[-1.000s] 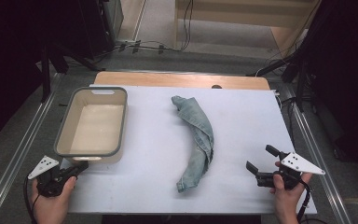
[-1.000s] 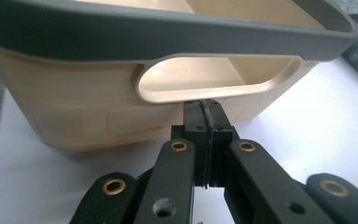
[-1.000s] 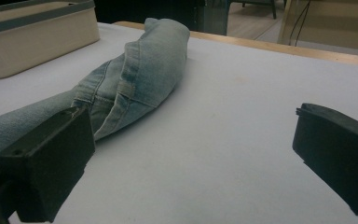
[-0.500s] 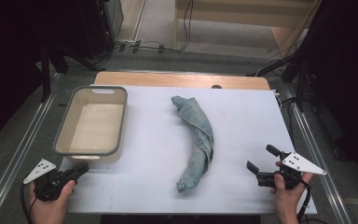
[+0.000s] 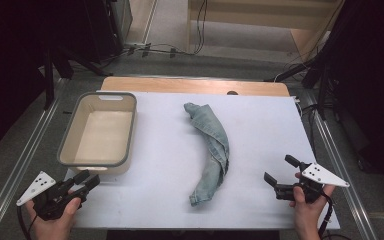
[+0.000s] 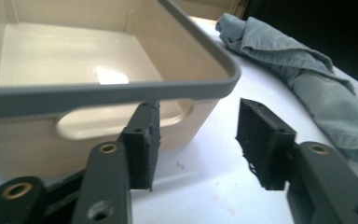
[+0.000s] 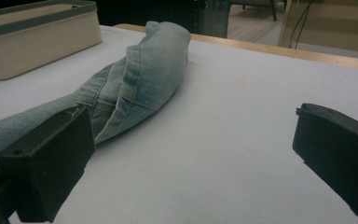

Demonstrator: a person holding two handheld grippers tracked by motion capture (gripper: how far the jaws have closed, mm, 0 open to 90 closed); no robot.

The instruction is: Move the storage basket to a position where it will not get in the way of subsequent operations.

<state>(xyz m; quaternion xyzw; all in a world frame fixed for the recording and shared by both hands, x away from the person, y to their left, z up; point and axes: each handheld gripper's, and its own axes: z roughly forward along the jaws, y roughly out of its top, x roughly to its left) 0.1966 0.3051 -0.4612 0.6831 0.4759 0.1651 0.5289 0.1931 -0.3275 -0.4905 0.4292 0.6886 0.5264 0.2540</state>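
A rolled-up pair of jeans lies curved on the white table, the beige tub to its left, the left gripper agape just before that tub, the right gripper agape right of the jeans.

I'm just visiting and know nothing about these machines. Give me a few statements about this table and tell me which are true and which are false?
1. The denim cloth lies inside the tub. False: it lies on the white table, to the right of the tub.
2. The tub holds nothing. True.
3. The right claw is clamped on the cloth. False: it is open and apart from it.
4. The left claw is open, near the tub's front end. True.
5. The cloth lies in a curved, bunched strip. True.
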